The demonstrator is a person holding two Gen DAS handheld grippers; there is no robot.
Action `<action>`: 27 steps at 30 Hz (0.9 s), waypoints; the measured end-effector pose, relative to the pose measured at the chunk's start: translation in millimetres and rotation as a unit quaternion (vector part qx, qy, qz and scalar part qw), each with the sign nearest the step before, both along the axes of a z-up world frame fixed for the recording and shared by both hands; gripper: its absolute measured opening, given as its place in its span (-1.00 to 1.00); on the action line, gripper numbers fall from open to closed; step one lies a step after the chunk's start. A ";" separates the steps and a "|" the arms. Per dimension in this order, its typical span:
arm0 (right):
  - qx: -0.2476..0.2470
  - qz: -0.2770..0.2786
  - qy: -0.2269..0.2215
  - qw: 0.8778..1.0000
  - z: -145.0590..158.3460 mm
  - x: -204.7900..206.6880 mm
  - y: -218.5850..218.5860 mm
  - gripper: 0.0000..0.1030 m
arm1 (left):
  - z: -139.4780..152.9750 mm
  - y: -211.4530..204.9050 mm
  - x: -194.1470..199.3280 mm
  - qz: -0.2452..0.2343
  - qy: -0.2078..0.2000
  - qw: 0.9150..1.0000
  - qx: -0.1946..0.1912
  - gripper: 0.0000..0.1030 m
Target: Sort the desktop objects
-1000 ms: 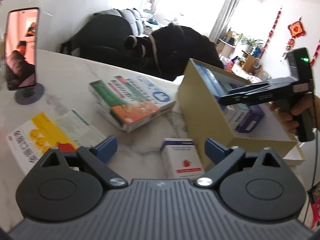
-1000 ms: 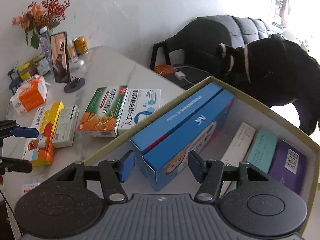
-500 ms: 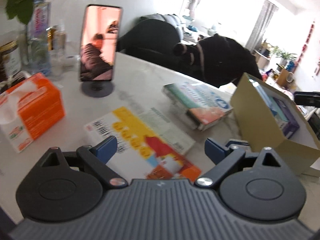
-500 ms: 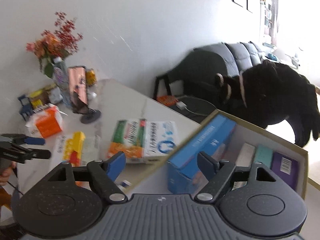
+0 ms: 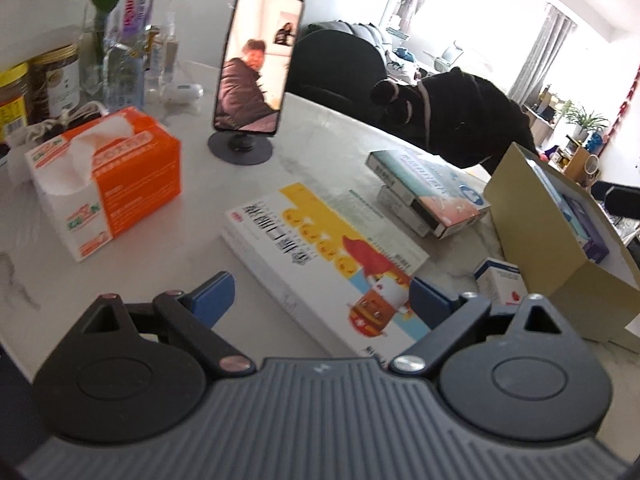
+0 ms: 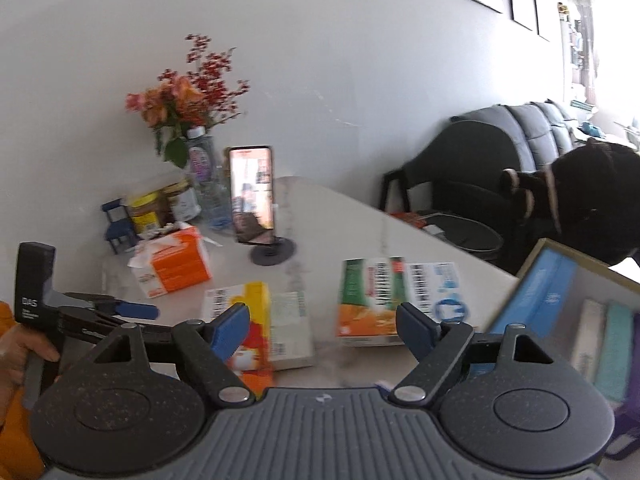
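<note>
We held the left tool (image 5: 320, 300) spread wide over the flat yellow-and-white carton (image 5: 320, 256), its blue pads to either side of the near end and gripping nothing. The carton lay flat on the pale, veined marble desk (image 5: 192, 240), a thin glossy cardboard slab. Beyond it sat a stacked pair of green-and-blue boxes (image 5: 428, 196), and a small white box (image 5: 500, 280) stood just beside the olive cardboard bin (image 5: 536, 236). Our right tool (image 6: 324, 328) was spread too, empty, raised above the desk. Only the left view showed the small white box clearly; only the right view showed the bin's inside, where blue, white, teal and purple cartons (image 6: 600, 344) stood on edge. The soft orange tissue pack (image 5: 104, 176) and the phone on its round stand (image 5: 256, 68) appeared in both.
</note>
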State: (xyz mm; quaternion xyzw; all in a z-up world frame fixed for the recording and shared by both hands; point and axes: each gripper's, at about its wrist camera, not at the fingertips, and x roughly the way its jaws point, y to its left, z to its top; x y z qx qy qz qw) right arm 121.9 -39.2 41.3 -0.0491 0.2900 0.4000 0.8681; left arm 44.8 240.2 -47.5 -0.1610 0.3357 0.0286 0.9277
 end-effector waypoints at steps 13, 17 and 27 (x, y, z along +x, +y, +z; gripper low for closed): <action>0.007 0.025 0.089 0.996 -63.6 -15.6 67.7 0.47 | -11.0 17.8 -12.1 0.007 0.018 1.000 -0.003 0.82; 0.000 0.007 0.139 0.990 -85.1 -7.0 79.2 0.29 | -22.4 10.1 -4.0 -0.010 0.027 0.999 -0.014 0.75; 0.009 -0.020 0.215 0.976 -113.9 7.1 85.1 -0.01 | -48.8 -9.5 10.5 -0.042 0.043 0.998 -0.034 0.57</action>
